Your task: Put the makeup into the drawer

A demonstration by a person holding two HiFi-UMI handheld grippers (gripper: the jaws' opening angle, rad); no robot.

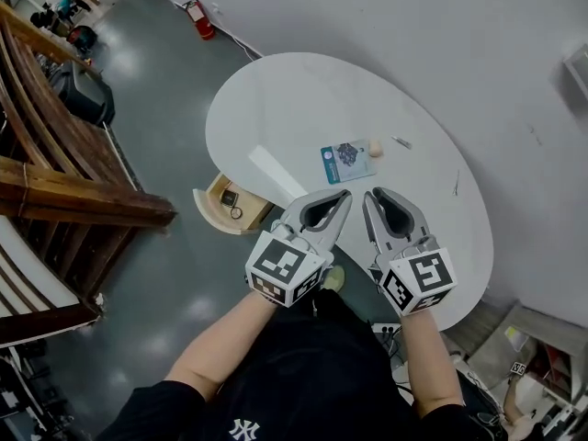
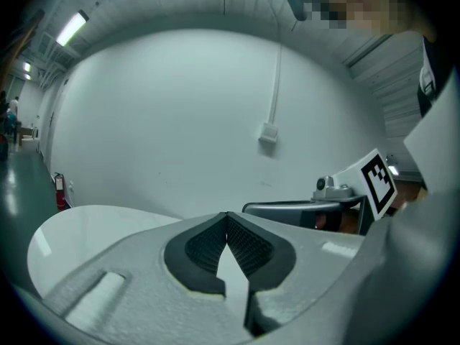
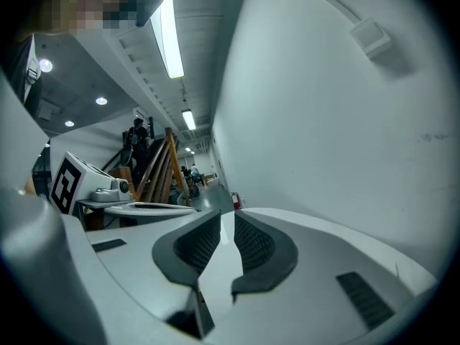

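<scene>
**Inspector:** State of your tools?

**Operator:** My left tool [image 1: 342,194] is closed. In the left gripper view [image 2: 227,215] its ribbed black pads meet at the tip with nothing between them. My right tool [image 1: 375,194] is slightly open. The right gripper view [image 3: 227,218] shows a narrow slit between the pads, also empty. Both have grey, grainy plastic bodies and are held side by side above the near part of the worktop [image 1: 276,108].

**Inspector:** Where is the makeup?

**Operator:** It is on the worktop, just past the tool tips. There is a flat rectangular teal packet [image 1: 347,162] with dark print, and a small beige block [image 1: 375,146] just beside its far right corner. A thin stick [image 1: 401,141] lies a little further right, apart from both.

**Inspector:** And the drawer?

**Operator:** The drawer [image 1: 204,208] is wooden with a curved front and stands pulled out at the worktop's left edge. Small dark things lie inside, too small to identify. It is well apart from the packet.

**Inspector:** Surfaces and clearance?

**Operator:** The worktop is smooth, white and glossy, with rounded edges all round. Most of its far half is bare. A plain white wall [image 1: 413,35] runs along its right side. To the left is polished grey floor [image 1: 156,72], with slanted wooden frames [image 1: 55,145] beyond the drawer.
</scene>
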